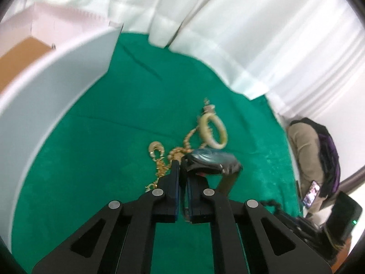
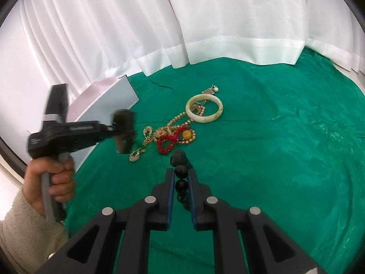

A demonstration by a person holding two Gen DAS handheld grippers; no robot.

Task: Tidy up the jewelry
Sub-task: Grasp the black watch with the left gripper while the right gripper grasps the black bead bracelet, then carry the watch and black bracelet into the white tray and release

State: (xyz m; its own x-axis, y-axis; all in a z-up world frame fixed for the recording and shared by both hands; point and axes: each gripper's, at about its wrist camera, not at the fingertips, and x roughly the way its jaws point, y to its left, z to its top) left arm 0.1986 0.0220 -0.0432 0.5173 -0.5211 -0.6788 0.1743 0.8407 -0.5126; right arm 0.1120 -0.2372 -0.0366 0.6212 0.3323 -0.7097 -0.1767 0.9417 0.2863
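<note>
Right claw (image 2: 181, 174) grips one black bead strand (image 2: 181, 171); left claw (image 1: 182, 166) pinches one dark watch (image 1: 211, 161).

Green cloth (image 2: 273, 137) over bench. Cream bangle (image 2: 203, 107). Red bead bracelet (image 2: 167, 142). Gold chain (image 2: 175, 121). Black beads (image 2: 181, 171). White curtain (image 2: 182, 22). Pale grey box (image 2: 114, 105).

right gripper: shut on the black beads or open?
Shut on the black bead strand: right gripper fingers press a bead from both sides, above the green cloth.

No legible text; only blurred markings on the left gripper (image 2: 124, 134) body.
</note>
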